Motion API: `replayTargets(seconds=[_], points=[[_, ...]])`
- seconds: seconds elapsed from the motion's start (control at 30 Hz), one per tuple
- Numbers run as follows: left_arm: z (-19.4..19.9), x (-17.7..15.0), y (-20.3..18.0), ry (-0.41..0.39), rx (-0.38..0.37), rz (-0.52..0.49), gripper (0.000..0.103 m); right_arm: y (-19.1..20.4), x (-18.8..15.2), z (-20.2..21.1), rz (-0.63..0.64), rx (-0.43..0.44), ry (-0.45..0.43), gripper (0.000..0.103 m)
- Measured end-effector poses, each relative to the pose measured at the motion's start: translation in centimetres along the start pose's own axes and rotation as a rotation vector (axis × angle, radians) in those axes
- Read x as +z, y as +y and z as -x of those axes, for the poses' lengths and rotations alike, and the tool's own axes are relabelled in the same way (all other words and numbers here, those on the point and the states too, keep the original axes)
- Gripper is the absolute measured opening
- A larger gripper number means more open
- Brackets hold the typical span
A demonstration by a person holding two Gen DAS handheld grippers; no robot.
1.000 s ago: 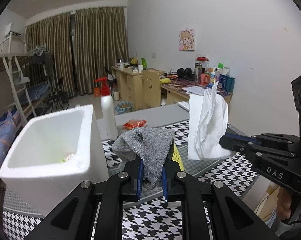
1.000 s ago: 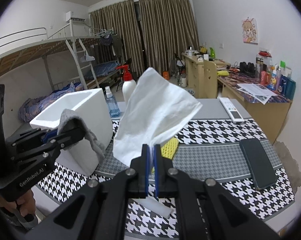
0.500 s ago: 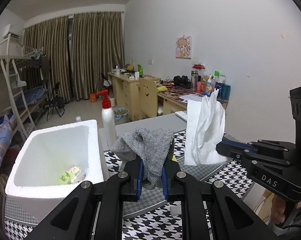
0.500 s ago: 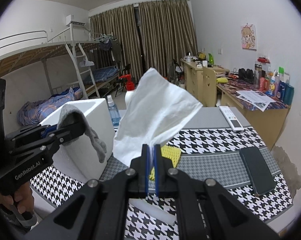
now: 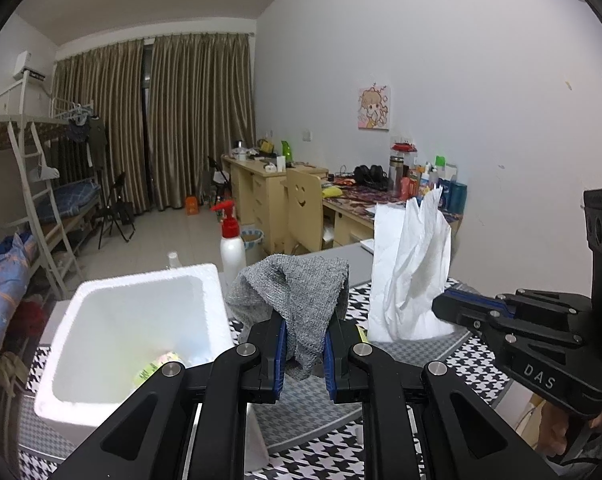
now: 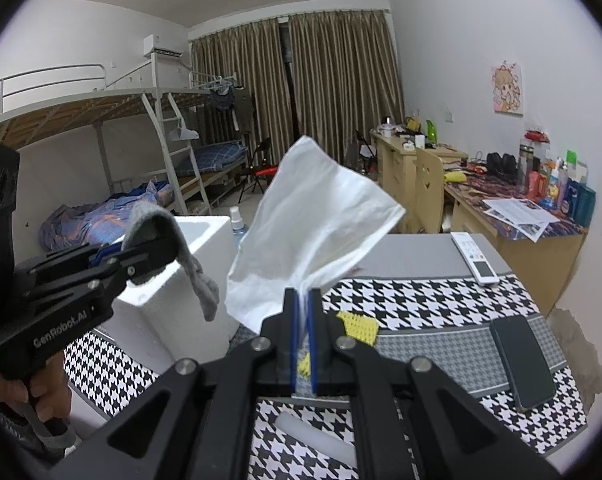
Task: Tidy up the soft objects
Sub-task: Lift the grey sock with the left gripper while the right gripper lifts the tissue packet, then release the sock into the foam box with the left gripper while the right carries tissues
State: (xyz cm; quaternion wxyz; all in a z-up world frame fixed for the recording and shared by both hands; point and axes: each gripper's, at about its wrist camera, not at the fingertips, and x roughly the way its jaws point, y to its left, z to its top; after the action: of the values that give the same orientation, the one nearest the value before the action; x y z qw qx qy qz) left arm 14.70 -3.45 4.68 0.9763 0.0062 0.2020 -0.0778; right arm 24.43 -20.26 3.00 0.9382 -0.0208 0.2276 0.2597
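My left gripper (image 5: 305, 344) is shut on a grey knitted cloth (image 5: 297, 292), which drapes over its fingertips above the table. Just left of it stands an open white foam box (image 5: 101, 320) with a small greenish packet (image 5: 153, 368) inside. My right gripper (image 6: 301, 308) is shut on the lower edge of a white tissue (image 6: 317, 232), which stands up from the jaws. In the right wrist view the left gripper (image 6: 169, 252) holds the grey cloth (image 6: 193, 264) hanging beside the foam box (image 6: 205, 232). In the left wrist view the right gripper (image 5: 445, 304) and tissue (image 5: 409, 272) are to the right.
A houndstooth cloth covers the table (image 6: 421, 300). On it lie a yellow mesh piece (image 6: 359, 326), a black phone (image 6: 525, 360), a white remote (image 6: 475, 256) and a white foam strip (image 6: 313, 436). A red-topped spray bottle (image 5: 232, 248) stands behind the box. A hand (image 6: 41, 392) grips the left handle.
Both grippers have risen a little with their cloths still held. The foam box now sits lower in the left wrist view and more of its inside shows.
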Motion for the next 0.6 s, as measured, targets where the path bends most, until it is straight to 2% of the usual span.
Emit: replayTargets(seconds=[0.6], points=[[1.6, 2.0, 2.1, -0.072, 0.066, 0.035, 0.016, 1.9, 1.6, -0.4, 0.038, 0.048, -0.031, 0.007]])
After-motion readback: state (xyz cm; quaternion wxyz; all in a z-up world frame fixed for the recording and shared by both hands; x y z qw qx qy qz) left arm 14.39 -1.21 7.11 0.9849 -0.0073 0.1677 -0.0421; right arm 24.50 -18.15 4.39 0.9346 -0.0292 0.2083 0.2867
